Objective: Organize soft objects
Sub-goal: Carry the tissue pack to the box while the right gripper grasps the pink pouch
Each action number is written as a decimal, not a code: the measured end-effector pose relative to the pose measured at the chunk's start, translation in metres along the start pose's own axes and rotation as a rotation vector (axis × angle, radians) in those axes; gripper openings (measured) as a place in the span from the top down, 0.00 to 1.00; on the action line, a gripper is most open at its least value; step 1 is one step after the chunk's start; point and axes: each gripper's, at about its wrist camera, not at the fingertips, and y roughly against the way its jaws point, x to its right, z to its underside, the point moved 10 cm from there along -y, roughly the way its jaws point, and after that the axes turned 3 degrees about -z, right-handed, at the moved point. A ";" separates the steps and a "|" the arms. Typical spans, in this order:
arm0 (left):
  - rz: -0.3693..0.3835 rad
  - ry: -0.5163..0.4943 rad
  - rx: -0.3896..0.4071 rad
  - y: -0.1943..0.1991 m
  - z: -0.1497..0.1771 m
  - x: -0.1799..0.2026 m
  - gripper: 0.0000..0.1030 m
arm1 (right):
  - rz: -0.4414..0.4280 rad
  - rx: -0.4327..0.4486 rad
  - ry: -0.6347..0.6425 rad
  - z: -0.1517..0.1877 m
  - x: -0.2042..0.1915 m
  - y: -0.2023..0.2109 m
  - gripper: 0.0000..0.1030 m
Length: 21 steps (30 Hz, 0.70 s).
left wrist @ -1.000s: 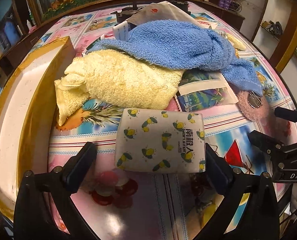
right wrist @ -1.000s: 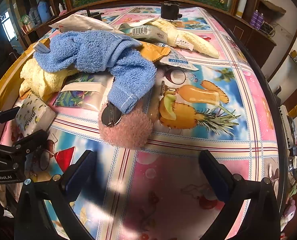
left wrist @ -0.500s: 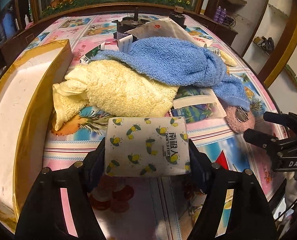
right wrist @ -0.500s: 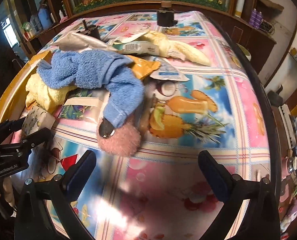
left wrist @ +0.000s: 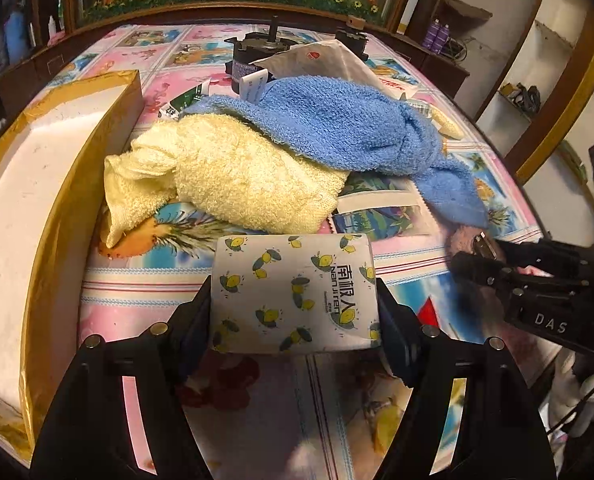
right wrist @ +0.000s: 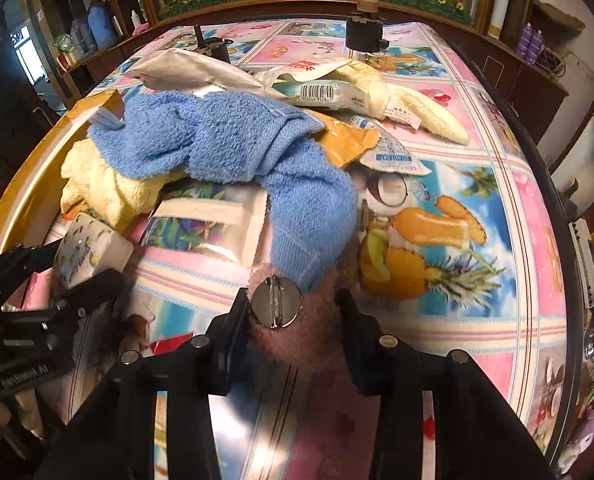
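Currently: left gripper (left wrist: 295,312) clamped on tissue pack (left wrist: 293,292), white wrap with lemon print, soft rectangular block, on tablecloth (left wrist: 397,264) beside gold box (left wrist: 77,184) | right gripper (right wrist: 293,316) jaws just closing, pressing pink fluffy brooch (right wrist: 297,344), round metal pin back up, at blue towel (right wrist: 305,216) end.

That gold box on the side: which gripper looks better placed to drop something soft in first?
Probably the left gripper: shut on the tissue pack, with the box right beside it. The right gripper, just closing on the pink puff, sits farther away.
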 end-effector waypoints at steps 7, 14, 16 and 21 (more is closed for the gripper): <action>0.119 0.045 0.078 0.075 0.001 -0.013 0.29 | -0.145 0.009 -0.005 0.021 -0.030 0.041 0.60; 0.032 0.107 0.253 0.164 -0.042 -0.084 0.29 | -0.377 0.116 0.082 -0.029 -0.112 0.089 0.60; -0.016 0.129 0.280 0.171 -0.058 -0.109 0.29 | -0.431 0.135 0.116 -0.049 -0.142 0.092 0.60; -0.080 0.191 0.249 0.139 -0.090 -0.164 0.29 | -0.452 0.163 0.195 -0.103 -0.207 0.065 0.60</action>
